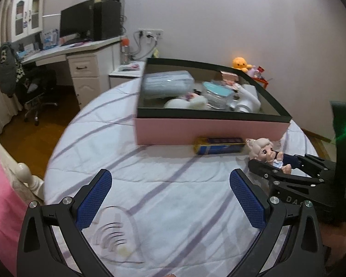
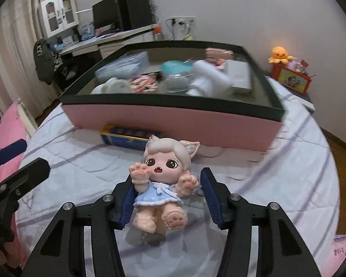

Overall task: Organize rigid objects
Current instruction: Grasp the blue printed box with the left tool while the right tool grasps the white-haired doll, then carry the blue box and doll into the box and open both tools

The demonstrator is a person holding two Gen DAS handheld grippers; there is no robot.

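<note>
A doll figure (image 2: 163,180) with pale hair and a blue dress sits between the fingers of my right gripper (image 2: 166,198), which is closed on its body and holds it just above the bed. It also shows in the left wrist view (image 1: 268,155), held in the right gripper (image 1: 286,168). A blue and yellow box (image 1: 219,146) lies on the sheet against the pink storage box (image 1: 207,131), which holds several items. My left gripper (image 1: 170,198) is open and empty over the striped sheet.
A clear plastic hair comb (image 1: 117,233) lies on the sheet under the left gripper. A desk with a monitor (image 1: 76,23) and chair stands at the back left. An orange plush (image 2: 280,54) sits on a red box at the right.
</note>
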